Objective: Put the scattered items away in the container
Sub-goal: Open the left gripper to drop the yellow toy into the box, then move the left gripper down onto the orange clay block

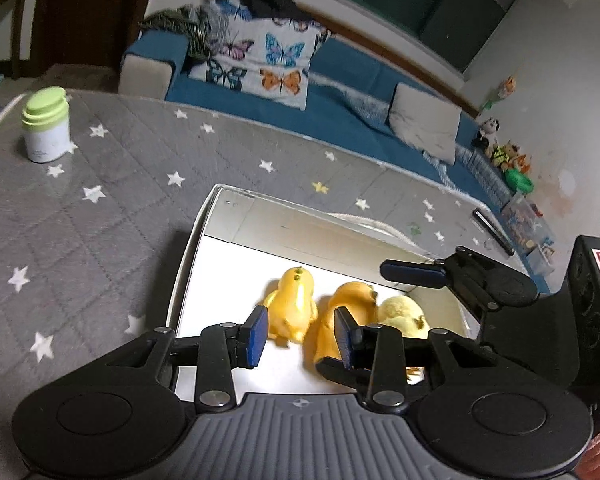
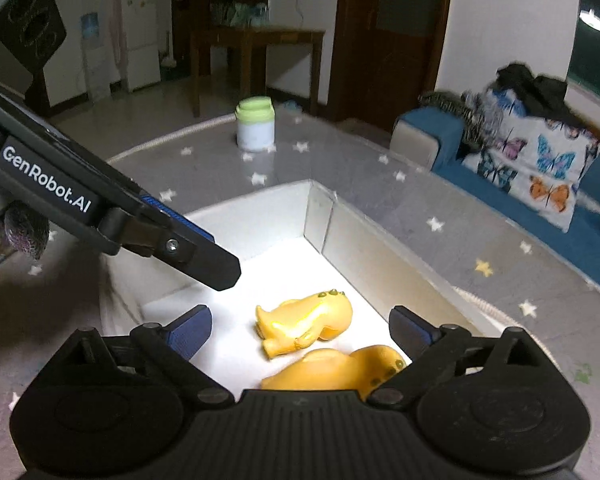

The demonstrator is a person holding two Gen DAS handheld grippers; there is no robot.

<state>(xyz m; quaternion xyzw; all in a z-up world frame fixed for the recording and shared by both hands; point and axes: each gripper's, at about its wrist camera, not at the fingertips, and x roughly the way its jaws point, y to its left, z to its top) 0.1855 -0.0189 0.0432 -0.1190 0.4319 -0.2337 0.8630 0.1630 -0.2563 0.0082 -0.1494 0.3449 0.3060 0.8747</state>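
A white open box [image 1: 188, 264] [image 2: 320, 216] lies on the grey star-patterned mat. Inside it lie two orange toy figures [image 1: 294, 304] [image 1: 340, 320] and a pale yellow plush toy [image 1: 404, 314]. The right wrist view shows both orange figures [image 2: 306, 320] [image 2: 340, 370]. My left gripper [image 1: 302, 334] hovers over the box, open and empty. My right gripper [image 2: 300, 326] is also over the box, wide open and empty. Each gripper shows in the other's view: the right gripper [image 1: 414, 272], the left gripper [image 2: 216, 268].
A white jar with a green lid [image 1: 46, 124] [image 2: 256, 122] stands on the mat beyond the box. A blue sofa [image 1: 340, 96] with a butterfly cushion [image 1: 260, 60] borders the mat. A black remote [image 1: 494, 230] lies near the mat's edge.
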